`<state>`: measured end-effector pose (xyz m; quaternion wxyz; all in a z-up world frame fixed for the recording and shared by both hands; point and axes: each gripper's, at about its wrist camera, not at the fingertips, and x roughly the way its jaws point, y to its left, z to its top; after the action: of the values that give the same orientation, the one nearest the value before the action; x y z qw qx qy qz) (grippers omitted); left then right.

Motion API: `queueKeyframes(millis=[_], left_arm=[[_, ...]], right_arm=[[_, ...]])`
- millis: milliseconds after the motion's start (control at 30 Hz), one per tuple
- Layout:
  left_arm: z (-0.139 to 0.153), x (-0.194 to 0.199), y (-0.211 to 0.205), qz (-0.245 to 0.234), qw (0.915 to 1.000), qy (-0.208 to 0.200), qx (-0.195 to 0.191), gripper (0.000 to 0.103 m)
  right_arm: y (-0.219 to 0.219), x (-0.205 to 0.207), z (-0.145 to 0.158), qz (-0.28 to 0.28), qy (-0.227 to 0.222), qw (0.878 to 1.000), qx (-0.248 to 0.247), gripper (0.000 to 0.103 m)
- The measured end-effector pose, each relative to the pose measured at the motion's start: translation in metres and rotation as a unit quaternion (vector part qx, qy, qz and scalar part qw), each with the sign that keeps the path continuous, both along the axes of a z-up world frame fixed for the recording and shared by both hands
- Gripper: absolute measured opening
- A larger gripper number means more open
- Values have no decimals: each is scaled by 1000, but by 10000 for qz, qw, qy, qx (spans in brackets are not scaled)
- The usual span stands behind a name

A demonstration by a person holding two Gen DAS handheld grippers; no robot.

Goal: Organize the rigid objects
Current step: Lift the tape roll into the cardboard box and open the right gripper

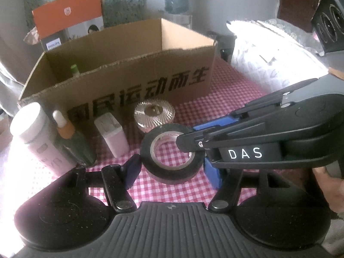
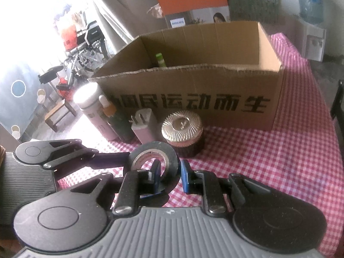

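Gripping of the black tape roll [image 2: 154, 161] is in progress at lower centre of the right wrist view. The right gripper [image 2: 169, 174] has one blue finger [image 2: 155, 173] inside the roll's hole and the other outside its wall; the jaws are narrowed around that wall, but firm contact cannot be confirmed. In the left wrist view the left gripper [image 1: 172, 169] is spread wide, its fingers flanking the roll without touching it. The roll lies flat on the checked tablecloth [image 2: 268, 161], just in front of the ribbed round jar [image 2: 182, 133].

The cardboard box [image 1: 120, 73] stands behind, at upper centre, with a green-capped item [image 1: 74, 69] already inside. A white bottle [image 1: 32, 129], a dropper bottle [image 1: 68, 137] and a pink charger [image 1: 111, 135] stand in a row at the left.

Hazards, as judged:
- A one-wall grip is thin; the roll may pivot or slip on lifting.
- The two tools sit close together; collision is likely if either shifts.
- A low lift may strike the jar or the torn box rim.
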<state>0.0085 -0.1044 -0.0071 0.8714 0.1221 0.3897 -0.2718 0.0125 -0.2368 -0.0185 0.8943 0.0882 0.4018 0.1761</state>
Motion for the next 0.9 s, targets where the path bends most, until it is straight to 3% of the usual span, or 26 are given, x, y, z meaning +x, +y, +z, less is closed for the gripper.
queueKeyframes(millis=[367,633,800,900], left_arm=[[42,-1,7,189,9974,-627,-295,64],[87,43,6,447,9905,-1145,-616,64],[94,92,-3,643,9900,-1115,-574,64],[88,134,-8,770,9930,-742,-511,64]], right_arm=[[9,-3,51,88,-682,9972,-281,22],[10,39,112,304,-1295,9898,-500,22],[3,101,129,500,-1051,9922,-452,22],[0,147,125,612,-679,9949,-438,22]])
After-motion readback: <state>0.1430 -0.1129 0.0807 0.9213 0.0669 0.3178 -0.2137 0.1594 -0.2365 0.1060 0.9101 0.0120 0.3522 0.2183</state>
